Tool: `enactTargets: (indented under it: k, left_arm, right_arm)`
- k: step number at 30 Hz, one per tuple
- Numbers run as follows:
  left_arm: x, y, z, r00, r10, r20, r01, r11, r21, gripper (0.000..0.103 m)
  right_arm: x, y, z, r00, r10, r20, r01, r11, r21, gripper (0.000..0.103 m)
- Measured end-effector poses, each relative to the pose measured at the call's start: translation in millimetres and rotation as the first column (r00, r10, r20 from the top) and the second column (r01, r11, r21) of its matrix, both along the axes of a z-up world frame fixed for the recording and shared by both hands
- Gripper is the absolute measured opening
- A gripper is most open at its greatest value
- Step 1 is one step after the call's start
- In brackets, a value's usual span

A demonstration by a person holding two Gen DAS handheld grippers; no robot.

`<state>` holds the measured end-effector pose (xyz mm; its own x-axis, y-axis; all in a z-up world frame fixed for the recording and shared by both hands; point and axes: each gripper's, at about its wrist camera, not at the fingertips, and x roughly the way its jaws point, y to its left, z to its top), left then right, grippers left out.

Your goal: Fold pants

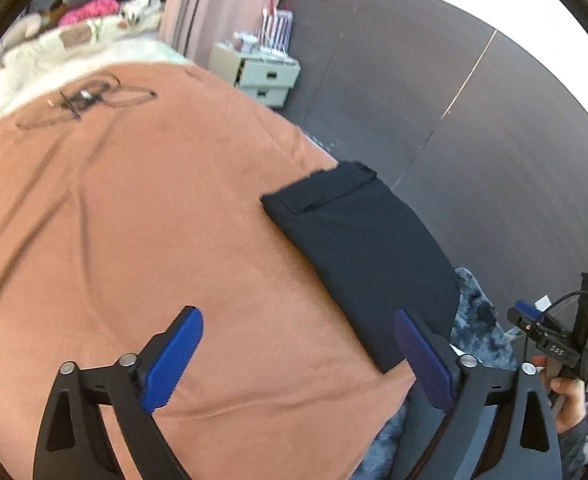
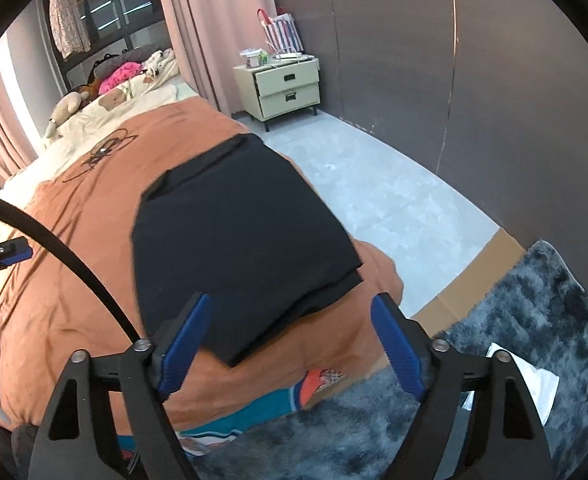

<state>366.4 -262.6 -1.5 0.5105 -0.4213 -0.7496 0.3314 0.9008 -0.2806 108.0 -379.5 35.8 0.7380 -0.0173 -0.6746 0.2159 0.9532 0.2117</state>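
Pants (image 2: 238, 216): folded, flat on bedspread (image 1: 134, 220). Left gripper (image 1: 297, 356), right gripper (image 2: 294, 344): fingers spread, empty; you lift them clear without snagging the near edge.

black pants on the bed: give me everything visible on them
The black pants are folded into a compact, flat, roughly rectangular stack of matte woven-looking fabric, with layered edges showing at the near corner and a folded band at the far end. They lie on the orange bedspread near the bed's edge by the floor. Neither gripper touches them.
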Motion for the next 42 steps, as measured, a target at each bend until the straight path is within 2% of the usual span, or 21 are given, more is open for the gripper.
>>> enactTargets:
  k: [1, 5, 13, 15, 21, 24, 33, 35, 42]
  left_arm:
    - [3.4, 0.7, 1.2, 1.0, 0.0, 0.009, 0.0, 1.0, 0.001, 0.099]
    - [-24.5, 19.5, 30.0, 0.998, -0.007, 0.063, 0.006, 1.0, 0.013, 0.1]
    - [-47.0, 35.9, 57.7, 0.987, 0.007, 0.163, -0.011, 1.0, 0.023, 0.102]
    - [-48.1, 37.7, 57.2, 0.984, 0.006, 0.179, -0.012, 0.999, 0.032, 0.103]
    - [-84.3, 66.2, 75.4, 0.974, 0.034, 0.224, -0.04, 0.999, 0.02, 0.102]
    - [-105.7, 76.3, 81.0, 0.966, 0.039, 0.255, -0.048, 0.998, 0.031, 0.103]
    - [-171.7, 103.7, 90.6, 0.942, 0.087, 0.324, -0.107, 0.993, 0.046, 0.103]
    - [-184.9, 108.4, 92.4, 0.932, 0.101, 0.347, -0.128, 0.99, 0.057, 0.103]
    - [-222.4, 112.4, 96.7, 0.912, 0.108, 0.396, -0.15, 0.986, 0.075, 0.103]
  right_arm:
    - [2.0, 5.9, 2.6, 1.0, 0.001, 0.0, -0.001, 1.0, 0.0, 0.085]
    - [-10.7, 25.5, 8.4, 1.0, 0.007, 0.028, -0.007, 1.0, 0.001, 0.09]
    - [-38.7, 56.8, 26.3, 0.998, -0.004, 0.07, 0.006, 0.999, -0.035, 0.095]
    - [-46.1, 66.3, 28.2, 0.997, 0.0, 0.079, 0.003, 0.999, -0.043, 0.095]
    - [-68.6, 88.5, 34.2, 0.995, 0.016, 0.095, -0.011, 0.998, -0.058, 0.096]
    - [-77.9, 99.3, 35.7, 0.995, 0.01, 0.098, -0.003, 0.997, -0.073, 0.103]
    - [-103.8, 134.7, 38.8, 0.992, 0.037, 0.119, -0.029, 0.997, -0.071, 0.103]
    - [-110.2, 140.2, 39.1, 0.992, 0.044, 0.122, -0.038, 0.998, -0.048, 0.103]
    - [-133.6, 164.2, 42.7, 0.987, 0.071, 0.142, -0.065, 0.997, -0.05, 0.103]
